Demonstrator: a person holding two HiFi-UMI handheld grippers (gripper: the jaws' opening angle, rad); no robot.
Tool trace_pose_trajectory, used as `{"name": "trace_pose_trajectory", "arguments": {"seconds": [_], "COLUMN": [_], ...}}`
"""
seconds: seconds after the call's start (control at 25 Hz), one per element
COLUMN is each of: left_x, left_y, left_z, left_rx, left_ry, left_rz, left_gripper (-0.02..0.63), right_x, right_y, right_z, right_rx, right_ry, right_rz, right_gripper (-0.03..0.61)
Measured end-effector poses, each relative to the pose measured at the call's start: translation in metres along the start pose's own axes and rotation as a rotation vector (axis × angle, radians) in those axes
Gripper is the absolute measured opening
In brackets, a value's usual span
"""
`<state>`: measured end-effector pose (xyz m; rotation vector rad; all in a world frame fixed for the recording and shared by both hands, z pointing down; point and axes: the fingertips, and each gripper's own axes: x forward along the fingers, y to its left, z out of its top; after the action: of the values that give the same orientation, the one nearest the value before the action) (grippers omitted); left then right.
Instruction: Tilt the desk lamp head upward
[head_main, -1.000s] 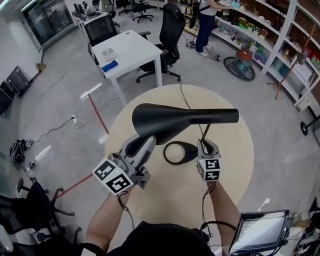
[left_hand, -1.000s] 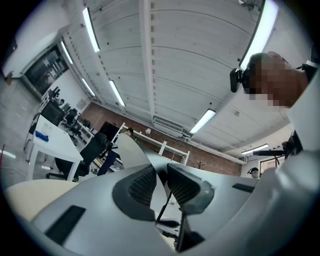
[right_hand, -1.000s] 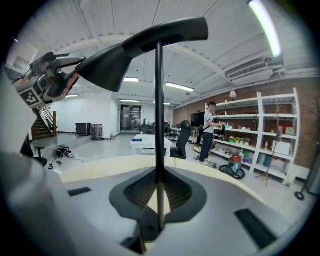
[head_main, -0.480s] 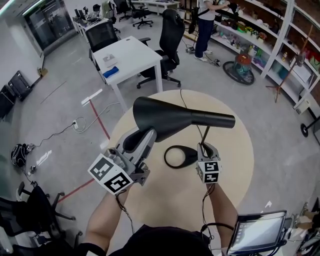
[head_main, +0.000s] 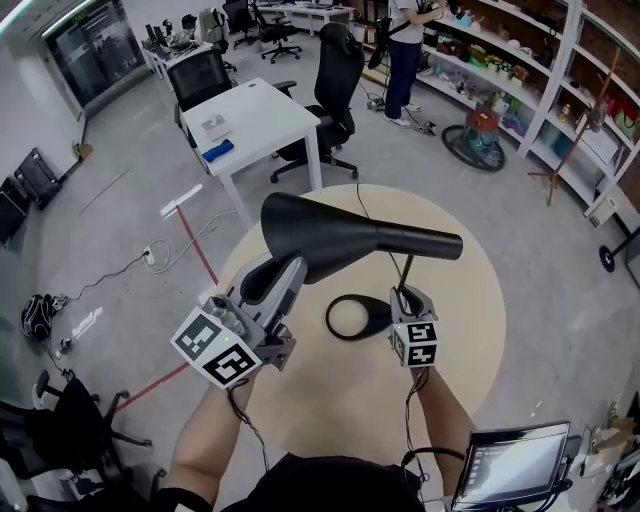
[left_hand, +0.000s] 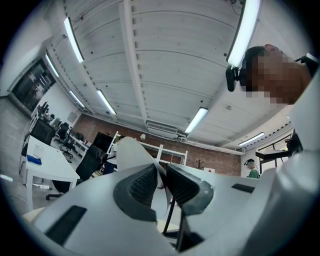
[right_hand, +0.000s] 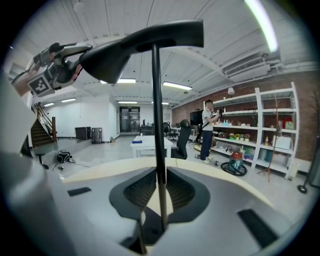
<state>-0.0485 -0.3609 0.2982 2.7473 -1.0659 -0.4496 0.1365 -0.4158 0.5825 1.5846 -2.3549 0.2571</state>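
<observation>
Being pinched at its wide rim by the closed left gripper (head_main: 286, 272), the black lamp head (head_main: 340, 235) is sitting at frame centre, while the stem (head_main: 406, 270) is being clamped by the right gripper (head_main: 409, 294). The upward tilt is judged barely begun.

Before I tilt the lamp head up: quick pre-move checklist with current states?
1. Left gripper clamped on the lamp head: ok, jaws shut on the thin rim.
2. Right gripper bracing the stem: ok, pads closed on it low down.
3. Base sitting on the table: ok in the head view.
4. Room above the lamp head to swing up: ok, nothing over it.
5. Cord slack enough: cannot tell; it runs off the table's far edge.
</observation>
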Motion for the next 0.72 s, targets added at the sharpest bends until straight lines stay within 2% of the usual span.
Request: {"name": "trace_pose_trajectory", "arguments": {"seconds": [0.32, 0.72], "left_x": [0.0, -0.001], "left_y": [0.0, 0.005], "left_z": [0.0, 0.005], "left_rx": [0.001, 0.019], "left_ry": [-0.001, 0.001], "left_rz": [0.002, 0.023], "left_gripper": [0.063, 0.063], "right_x": [-0.021, -0.024], "right_y": [0.004, 0.006], "right_z": [0.086, 0.097], "right_rx": [-0.081, -0.069], "right_ry": [-0.189, -0.222], "right_rz": [-0.04, -0.019], "right_gripper": [0.048, 0.048]}}
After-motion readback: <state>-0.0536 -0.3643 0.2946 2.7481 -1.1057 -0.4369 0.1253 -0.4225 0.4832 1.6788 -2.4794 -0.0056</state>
